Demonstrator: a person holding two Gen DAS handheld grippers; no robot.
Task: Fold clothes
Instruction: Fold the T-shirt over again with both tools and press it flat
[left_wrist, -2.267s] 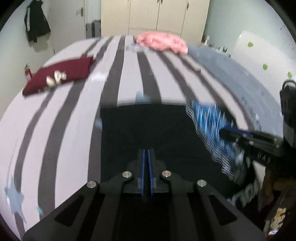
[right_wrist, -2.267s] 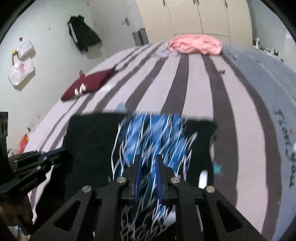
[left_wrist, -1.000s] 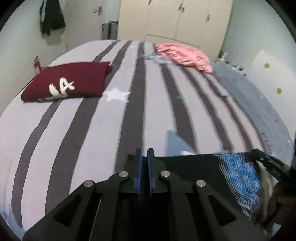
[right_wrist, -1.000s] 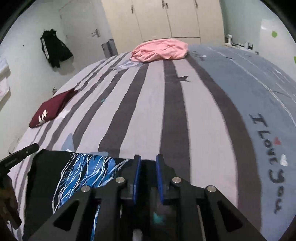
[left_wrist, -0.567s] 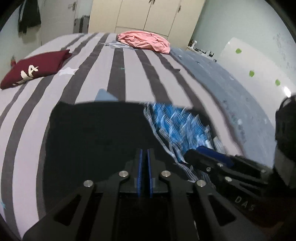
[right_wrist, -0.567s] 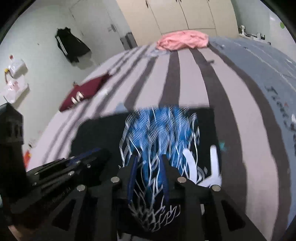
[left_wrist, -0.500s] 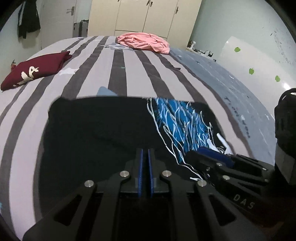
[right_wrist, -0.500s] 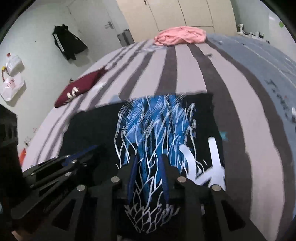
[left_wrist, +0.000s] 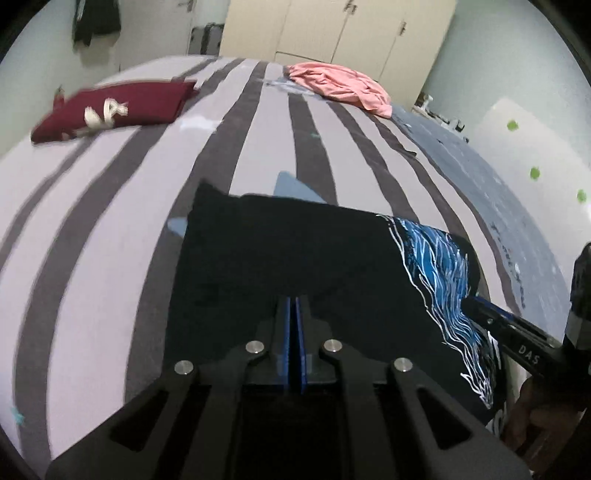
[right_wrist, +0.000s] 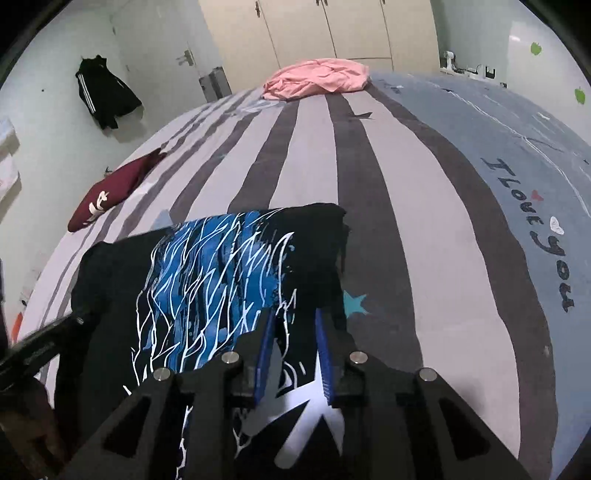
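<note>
Black jacket hangs on wall; cream wardrobe doors behind striped bed.

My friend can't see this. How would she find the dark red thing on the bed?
Start at the big striped bed. The folded maroon garment lies alone near its far left edge. Unlike the crumpled pink garment, it is flat, with white lettering.

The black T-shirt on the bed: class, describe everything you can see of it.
The black T-shirt is soft, dark fabric with a blue-and-white branching print and a white shape near its lower edge. It lies spread mostly flat on the striped bedsheet, its far edge roughly straight. The left hand-held gripper is shut on its near edge; the right hand-held gripper sits open over the print.
</note>
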